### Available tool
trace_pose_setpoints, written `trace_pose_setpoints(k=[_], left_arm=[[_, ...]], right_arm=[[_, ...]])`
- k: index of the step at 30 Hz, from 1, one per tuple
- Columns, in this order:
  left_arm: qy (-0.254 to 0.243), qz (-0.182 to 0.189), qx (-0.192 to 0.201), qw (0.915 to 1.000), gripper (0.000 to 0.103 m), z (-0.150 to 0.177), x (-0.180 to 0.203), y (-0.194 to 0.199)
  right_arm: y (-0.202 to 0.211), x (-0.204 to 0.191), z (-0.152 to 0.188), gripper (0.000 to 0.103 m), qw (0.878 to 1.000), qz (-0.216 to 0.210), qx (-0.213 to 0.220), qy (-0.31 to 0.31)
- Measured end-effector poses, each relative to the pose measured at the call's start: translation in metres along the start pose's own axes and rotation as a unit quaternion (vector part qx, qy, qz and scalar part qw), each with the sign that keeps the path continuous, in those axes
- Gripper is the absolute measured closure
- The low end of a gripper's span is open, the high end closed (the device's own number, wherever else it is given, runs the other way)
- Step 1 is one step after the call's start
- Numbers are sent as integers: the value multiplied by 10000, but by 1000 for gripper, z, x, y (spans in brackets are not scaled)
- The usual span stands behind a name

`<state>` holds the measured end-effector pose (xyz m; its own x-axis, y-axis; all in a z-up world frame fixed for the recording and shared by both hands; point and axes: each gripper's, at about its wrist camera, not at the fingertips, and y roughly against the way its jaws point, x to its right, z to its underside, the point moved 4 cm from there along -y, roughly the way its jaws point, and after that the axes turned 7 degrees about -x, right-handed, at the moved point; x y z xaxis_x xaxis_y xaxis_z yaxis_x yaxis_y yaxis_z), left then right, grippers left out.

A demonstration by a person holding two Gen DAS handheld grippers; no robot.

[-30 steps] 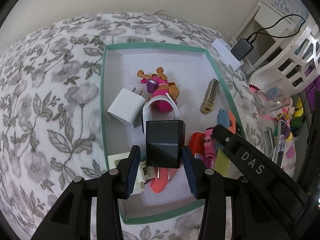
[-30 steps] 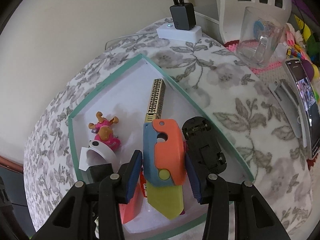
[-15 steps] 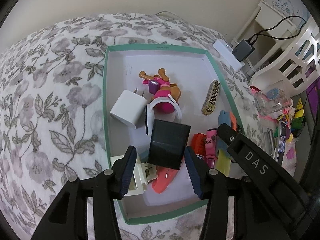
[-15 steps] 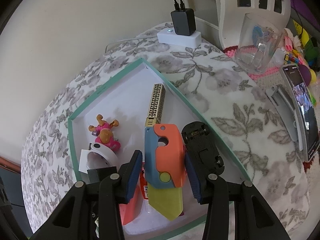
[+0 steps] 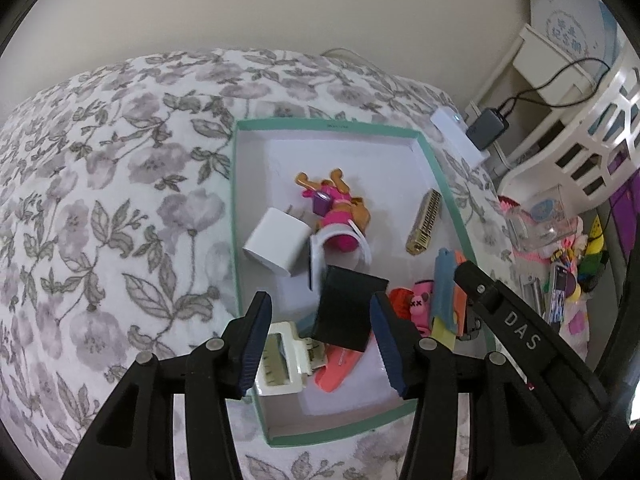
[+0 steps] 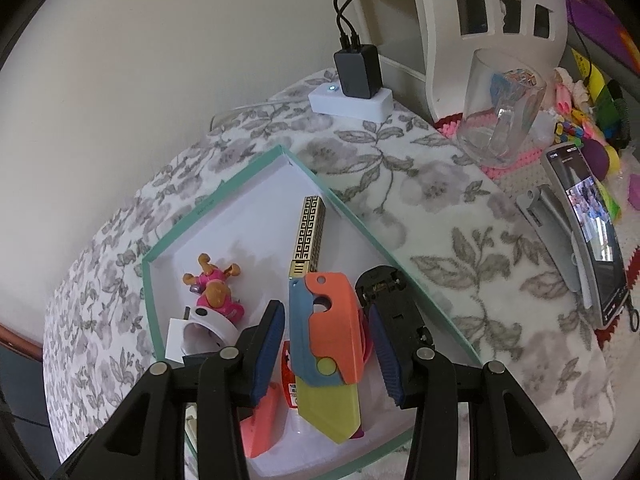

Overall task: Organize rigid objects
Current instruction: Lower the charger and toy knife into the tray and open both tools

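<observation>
Filling steadily, the teal box (image 5: pixel 448 176) already holds most toys; the left gripper (image 5: pixel 320 342) hangs spread over a black charger (image 5: pixel 348 312), the right gripper (image 6: pixel 326 354) spread around a toy knife (image 6: pixel 324 344).

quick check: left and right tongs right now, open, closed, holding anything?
Left tongs: open, gaps either side of the black charger, not gripping it.
Right tongs: open, straddling the orange-blue toy knife, not clamped.

- The black charger (image 5: pixel 347 312) looked motion-blurred, hiding part of the coral piece (image 5: pixel 338 366) beneath.
- The toy knife (image 6: pixel 326 354) covered most of the red item (image 6: pixel 289 376).
</observation>
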<state>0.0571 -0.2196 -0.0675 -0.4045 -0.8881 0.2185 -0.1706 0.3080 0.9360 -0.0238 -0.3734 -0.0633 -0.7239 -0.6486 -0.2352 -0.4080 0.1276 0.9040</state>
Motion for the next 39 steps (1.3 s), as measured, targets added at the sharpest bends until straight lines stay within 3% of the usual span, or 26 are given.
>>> trace_pose_setpoints(k=[10, 12, 13, 15, 20, 24, 30, 38, 39], left_arm=[[536, -299, 264, 9978, 50, -8, -31, 15], [693, -399, 232, 9965, 48, -9, -40, 14], [775, -454, 206, 9957, 34, -9, -45, 13], [958, -554, 135, 9938, 16, -8, -55, 10], [1198, -811, 93, 9894, 16, -7, -70, 8], [1190, -1074, 66, 9870, 13, -7, -75, 4], [1372, -1178, 9, 9835, 13, -6, -85, 0], [1585, -1292, -102, 9788, 12, -3, -95, -4], [1608, -1294, -113, 9784, 12, -3, -96, -4]], right_arm=[[-3, -8, 3, 55, 9998, -12, -62, 204], [-4, -13, 4, 47, 9996, -17, -72, 285], [-5, -16, 5, 44, 9993, -13, -69, 354], [-5, -20, 6, 44, 9989, -5, -58, 458], [-6, -30, 9, 38, 9977, 15, -47, 675], [-5, -34, 9, 24, 9968, 66, 7, 794], [-5, -38, 10, 15, 9955, 89, 66, 942], [-5, -42, 11, 11, 9939, 95, 90, 1093], [-6, -43, 12, 6, 9936, 103, 89, 1119]])
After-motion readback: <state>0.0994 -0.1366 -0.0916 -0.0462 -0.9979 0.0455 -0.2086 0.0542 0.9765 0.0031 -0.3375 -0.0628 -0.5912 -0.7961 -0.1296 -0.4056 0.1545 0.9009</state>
